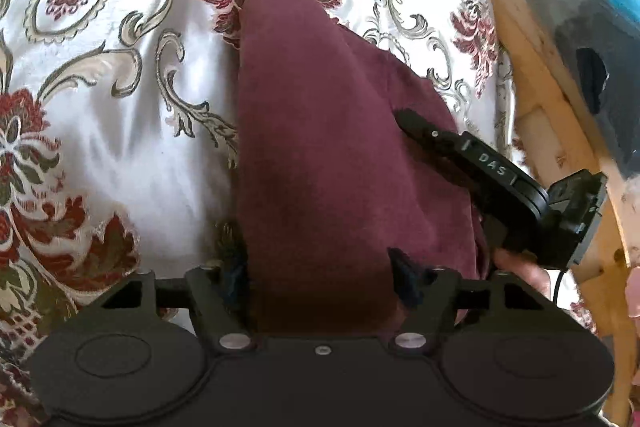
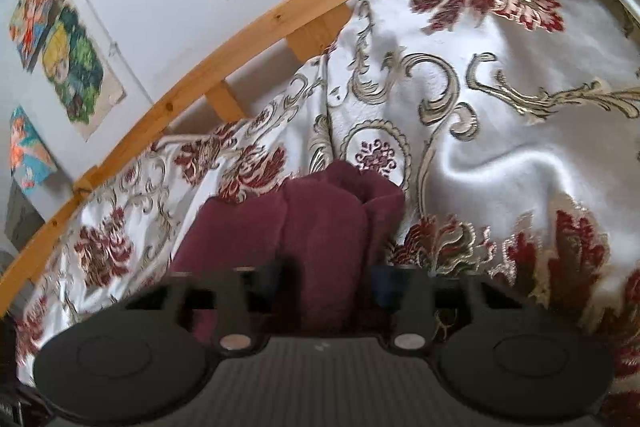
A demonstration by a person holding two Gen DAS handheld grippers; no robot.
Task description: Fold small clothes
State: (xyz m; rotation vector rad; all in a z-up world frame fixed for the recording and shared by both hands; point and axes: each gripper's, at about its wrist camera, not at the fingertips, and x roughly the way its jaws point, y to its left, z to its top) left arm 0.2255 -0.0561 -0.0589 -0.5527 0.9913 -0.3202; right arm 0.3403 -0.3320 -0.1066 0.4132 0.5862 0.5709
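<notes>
**One maroon garment on the bedspread, both grippers at it**

Garment [image 1: 320, 131]: single piece, maroon, soft matte fleece-like nap, folded into a long narrow strip. It lies on the bedspread [image 1: 100, 39], which is white satin, glossy and wrinkled, with woven burgundy flowers and grey-gold scrolls.

Left gripper [image 1: 320, 267]: black plastic; fingers spread wide, one on each side of the strip's near end. Pads appear not to press on the cloth, so I read it as released.

Right gripper [image 2: 328, 275]: same black build. Its fingers stand partly apart with a bunched fold of the garment [image 2: 320, 227] between them. The view is blurred there, so I can't tell whether the pads bite. In the left view its finger [image 1: 432, 139] lies on the strip's right edge, with a hand [image 1: 520, 271] behind it.

Bed frame [image 2: 240, 39]: light knotty pine rail with short slats. Wall [image 2: 168, 7]: plain pale, with several colourful cartoon pictures stuck on; count unclear.
</notes>
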